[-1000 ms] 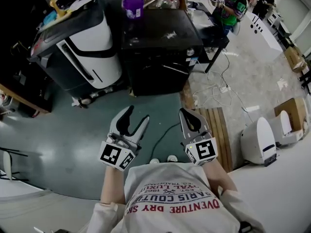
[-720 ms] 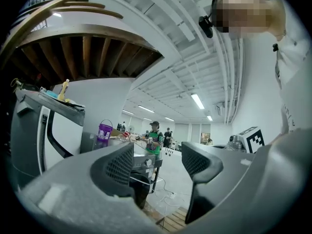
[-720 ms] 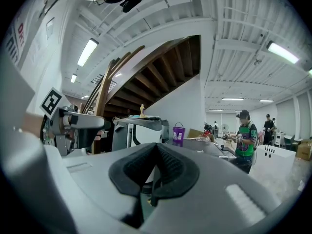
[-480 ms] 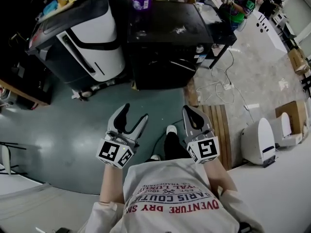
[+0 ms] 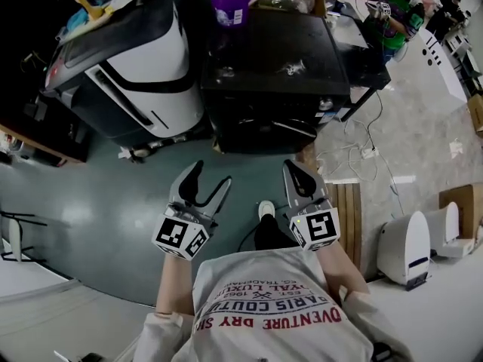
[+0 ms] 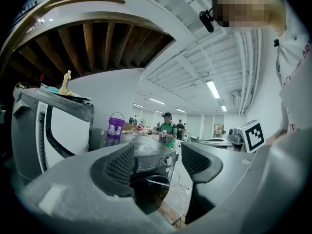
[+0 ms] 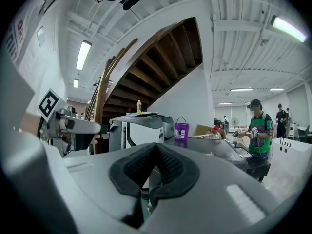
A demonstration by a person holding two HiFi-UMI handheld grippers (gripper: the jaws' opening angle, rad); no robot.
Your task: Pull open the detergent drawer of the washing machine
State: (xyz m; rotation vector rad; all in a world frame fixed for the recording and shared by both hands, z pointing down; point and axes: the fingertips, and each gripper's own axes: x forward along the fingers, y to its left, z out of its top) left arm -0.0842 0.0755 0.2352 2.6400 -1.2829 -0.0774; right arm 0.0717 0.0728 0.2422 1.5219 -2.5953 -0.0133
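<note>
Reaching for the wrong spot is the first risk: the black, boxy front-loading washing machine (image 5: 275, 59) stands well ahead of both claws, beside a rounded white appliance with a black band (image 5: 143, 66), and its detergent drawer, which I judge to sit in the glossy control strip along the top of the front near the round pale knob (image 6: 168, 160), shows no outline I can pick out, so a claw could land on the knob or on bare panel instead. The left gripper (image 5: 210, 178) has just been opening its jaws; they stand wide apart with nothing between them, framing the machine in the left gripper view, while the right gripper (image 5: 296, 166) has its jaws pressed together, empty, and would need to part before hooking anything. A smooth plastic drawer lip would give the ribbed black rubber pads little to bite, so a shallow hold would likely slip on the pull, and a pull off the drawer's line could jam it. A jerk might also rock the purple plastic bucket (image 5: 230, 2) standing on the machine's dark, scuffed top. Loose white cables (image 5: 368, 152) trail over the pale floor to the machine's side, a snag for feet on the approach. Both claws are grey moulded plastic, curved like pincers.
</note>
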